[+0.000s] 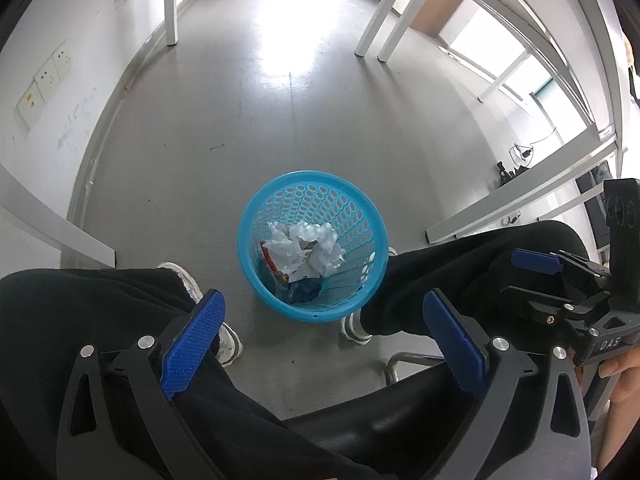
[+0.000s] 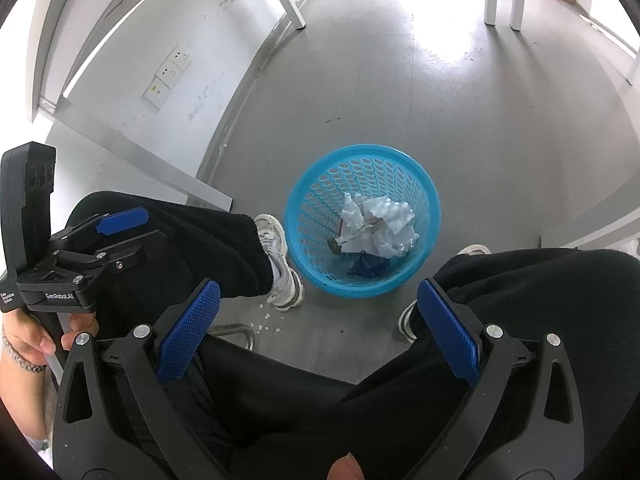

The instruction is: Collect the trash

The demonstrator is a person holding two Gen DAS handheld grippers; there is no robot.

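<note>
A round blue perforated basket (image 1: 250,216) (image 2: 298,196) stands on the grey floor between a seated person's feet. Inside it lie crumpled white paper (image 1: 310,246) (image 2: 390,224), a red wrapper (image 1: 270,261) and something dark blue (image 1: 304,291) (image 2: 368,266) at the bottom. My left gripper (image 1: 322,301) hangs above the person's lap, open and empty, aimed down at the basket. Beside it, my right gripper (image 2: 318,289) is also open with nothing between its blue pads (image 2: 188,332). Each view shows the other tool at its side edge.
The person's legs in black trousers (image 1: 92,308) (image 2: 540,304) and white sneakers (image 2: 282,276) flank the basket. A black chair seat (image 1: 400,420) is below. Small white crumbs (image 2: 264,319) lie near a metal chair foot. White table legs (image 1: 171,4) and a wall with sockets (image 2: 168,74) surround the floor.
</note>
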